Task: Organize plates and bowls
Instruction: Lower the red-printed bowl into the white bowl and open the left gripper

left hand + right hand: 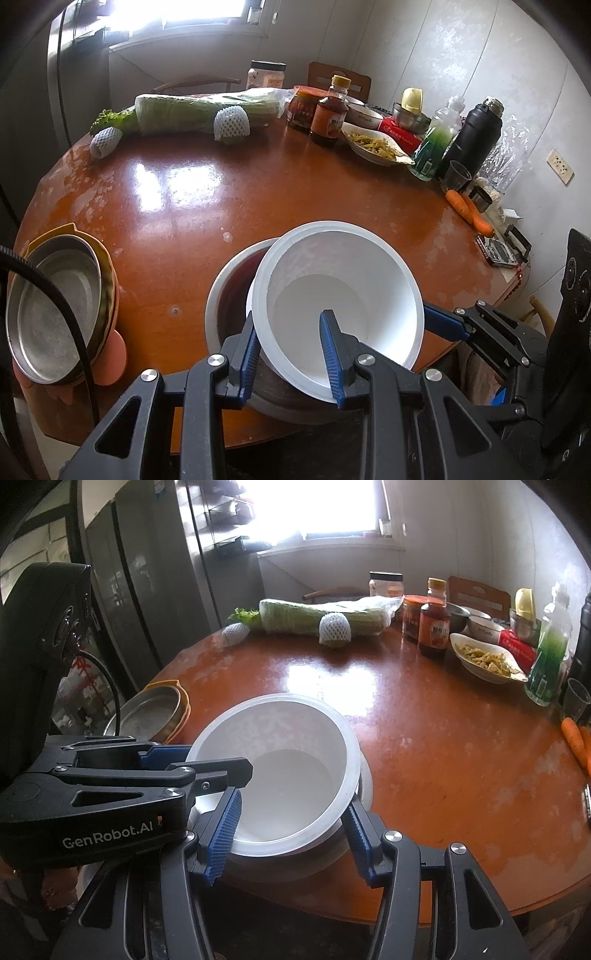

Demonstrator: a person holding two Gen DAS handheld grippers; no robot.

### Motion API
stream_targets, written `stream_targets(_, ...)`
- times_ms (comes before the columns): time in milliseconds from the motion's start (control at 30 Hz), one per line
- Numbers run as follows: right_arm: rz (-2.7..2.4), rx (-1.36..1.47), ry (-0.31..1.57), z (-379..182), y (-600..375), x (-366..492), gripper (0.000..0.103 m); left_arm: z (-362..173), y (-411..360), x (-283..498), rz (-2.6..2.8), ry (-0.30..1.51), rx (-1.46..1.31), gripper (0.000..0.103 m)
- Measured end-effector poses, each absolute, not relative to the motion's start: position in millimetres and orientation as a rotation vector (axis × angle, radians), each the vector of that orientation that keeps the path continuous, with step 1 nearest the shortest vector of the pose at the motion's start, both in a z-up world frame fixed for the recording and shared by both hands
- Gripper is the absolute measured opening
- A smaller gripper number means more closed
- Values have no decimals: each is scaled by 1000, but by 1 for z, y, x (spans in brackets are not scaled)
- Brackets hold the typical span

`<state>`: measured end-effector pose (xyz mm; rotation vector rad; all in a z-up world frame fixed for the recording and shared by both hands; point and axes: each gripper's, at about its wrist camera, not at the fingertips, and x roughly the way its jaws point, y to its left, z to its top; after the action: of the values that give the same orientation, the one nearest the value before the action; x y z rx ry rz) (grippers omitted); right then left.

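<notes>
A white plastic bowl (340, 291) sits tilted inside a larger bowl with a dark red inside (231, 291) at the near edge of the round wooden table (221, 192). My left gripper (291, 354) is shut on the white bowl's near wall, one finger inside and one outside. My right gripper (291, 830) is open, its fingers on either side of the white bowl (280, 771) and apart from it. The right gripper also shows in the left wrist view (443, 325), at the bowl's right side. A metal plate on stacked orange plates (55, 306) sits at the left edge.
At the far side of the table are a wrapped cabbage (207, 110), sauce bottles (328, 114), a dish of food (376, 144), bowls, a green bottle (436, 144) and a black flask (476, 133). Carrots (469, 212) lie at the right edge.
</notes>
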<state>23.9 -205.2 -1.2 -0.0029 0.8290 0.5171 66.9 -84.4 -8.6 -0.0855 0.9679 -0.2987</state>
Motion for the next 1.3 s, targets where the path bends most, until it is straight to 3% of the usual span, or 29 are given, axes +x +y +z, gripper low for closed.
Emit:
stream_targets(700,509,-16,835,-5,-203,24,58,-10,-84,67,-289,966,-76,32)
stream_targets(1300,491,-36,822,-1,-205,23,67,-6,-80,65,-284,955,-83,32)
